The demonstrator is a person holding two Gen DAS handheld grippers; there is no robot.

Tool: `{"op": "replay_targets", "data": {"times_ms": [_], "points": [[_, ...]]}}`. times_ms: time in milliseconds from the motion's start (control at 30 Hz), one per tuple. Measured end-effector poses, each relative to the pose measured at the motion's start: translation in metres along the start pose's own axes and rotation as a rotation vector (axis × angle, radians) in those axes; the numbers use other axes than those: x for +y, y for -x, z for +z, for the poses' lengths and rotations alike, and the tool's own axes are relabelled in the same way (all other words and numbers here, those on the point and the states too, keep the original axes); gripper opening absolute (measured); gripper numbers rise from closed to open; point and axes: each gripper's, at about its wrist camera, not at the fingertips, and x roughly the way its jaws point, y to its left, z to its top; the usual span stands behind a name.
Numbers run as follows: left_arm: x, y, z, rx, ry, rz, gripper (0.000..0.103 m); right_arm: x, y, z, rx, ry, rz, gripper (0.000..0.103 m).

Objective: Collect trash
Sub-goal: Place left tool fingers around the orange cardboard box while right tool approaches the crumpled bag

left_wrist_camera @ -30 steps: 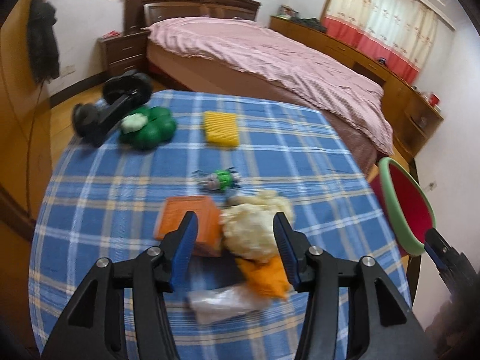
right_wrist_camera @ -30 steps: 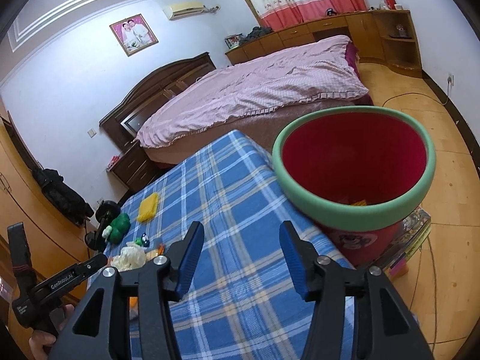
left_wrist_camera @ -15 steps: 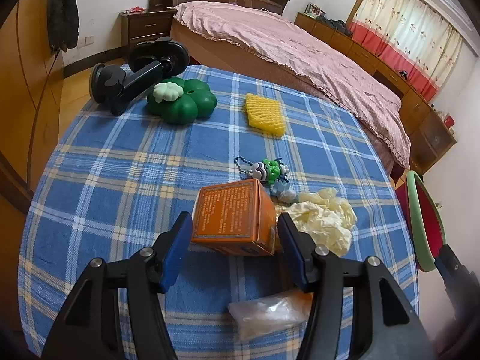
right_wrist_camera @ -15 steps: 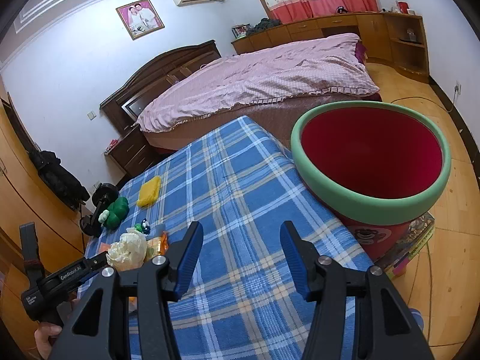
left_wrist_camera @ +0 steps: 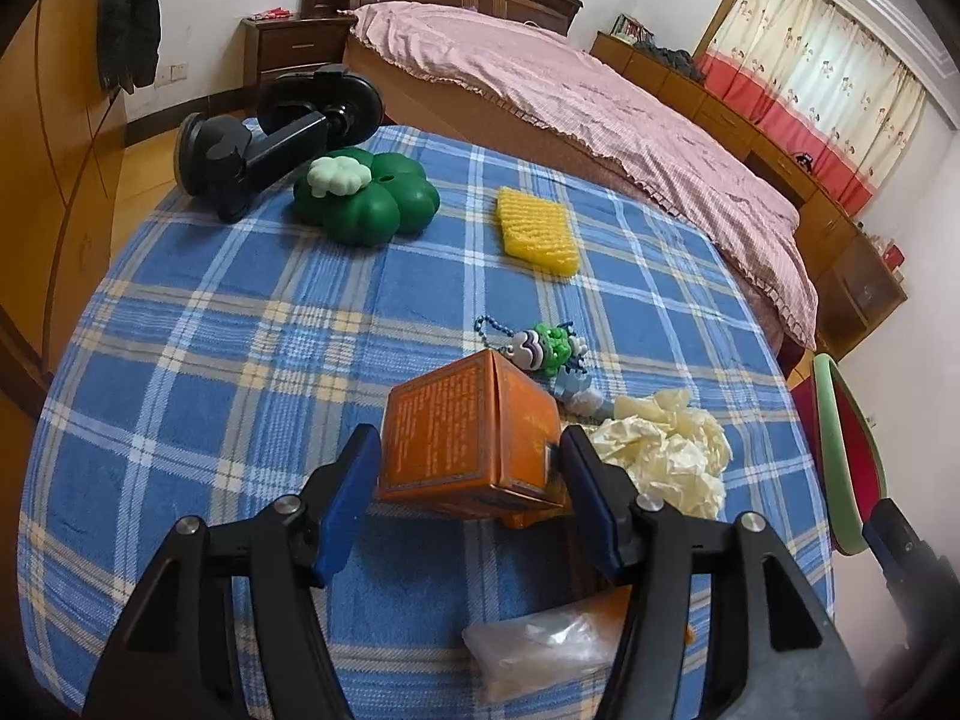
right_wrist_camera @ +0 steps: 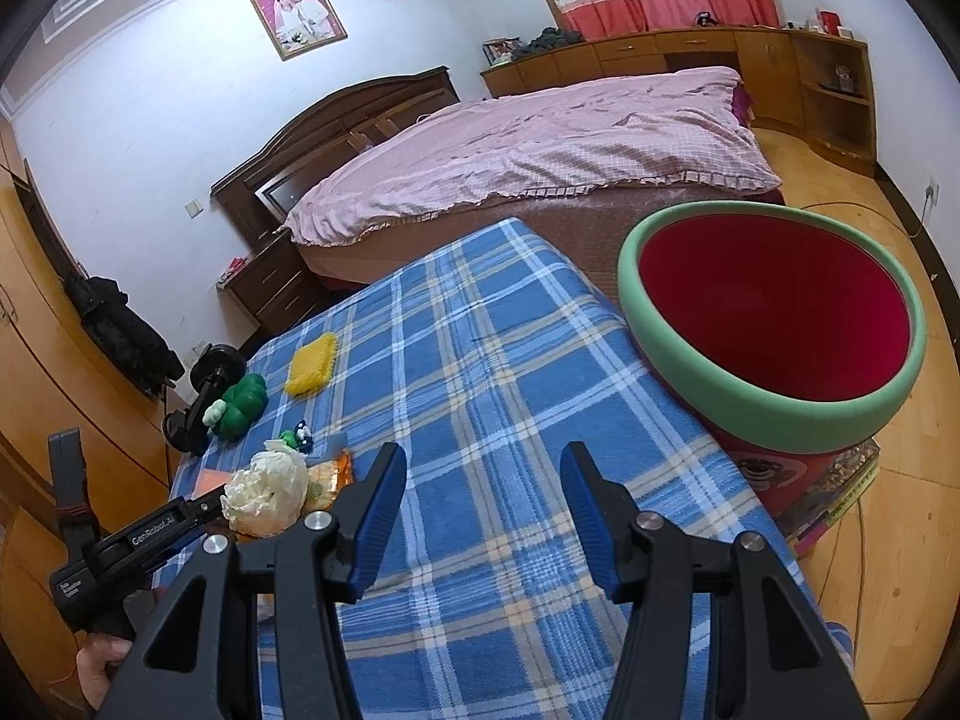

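An orange box sits on the blue plaid table, between the fingers of my open left gripper; contact is unclear. Beside it lie crumpled cream paper, an orange wrapper and a clear plastic bag. The paper also shows in the right wrist view. My right gripper is open and empty over the table's near edge. The red bin with a green rim stands off the table's right side, and its rim shows in the left wrist view.
A green clover toy, a black suction phone mount, a yellow sponge and a green keychain figure lie further back. A pink bed stands behind the table. Wooden cabinets line the left.
My left gripper has swung left from the crumpled paper and moved in around the orange box. The right gripper has shifted slightly, so the bin sits further right and lower in view.
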Motion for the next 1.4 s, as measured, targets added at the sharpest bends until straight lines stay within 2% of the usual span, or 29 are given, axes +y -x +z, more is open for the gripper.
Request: {"op": "replay_targets", "data": {"times_ms": [267, 367, 600, 700, 967, 1233, 1400], "points": [[0.004, 0.0, 0.0, -0.021, 0.005, -0.02, 0.06, 0.014, -0.004, 0.002, 0.011, 0.034, 0.014, 0.057], [0.006, 0.005, 0.0, -0.032, 0.01, -0.032, 0.056, 0.022, -0.006, 0.003, 0.015, 0.053, 0.025, 0.057], [0.013, 0.025, 0.004, -0.085, 0.015, -0.016, 0.056, 0.049, -0.013, 0.007, 0.028, 0.114, 0.07, 0.057], [0.019, 0.036, 0.007, -0.112, 0.011, 0.027, 0.056, 0.063, -0.018, 0.006, 0.04, 0.144, 0.094, 0.057], [0.043, 0.047, 0.007, -0.134, 0.039, 0.079, 0.056, 0.102, -0.046, -0.002, 0.11, 0.226, 0.159, 0.057], [0.053, 0.048, 0.003, -0.13, 0.058, 0.08, 0.056, 0.13, -0.085, -0.016, 0.209, 0.264, 0.187, 0.057], [0.053, 0.048, 0.003, -0.129, 0.055, 0.078, 0.056, 0.135, -0.094, -0.019, 0.224, 0.268, 0.2, 0.059]]}}
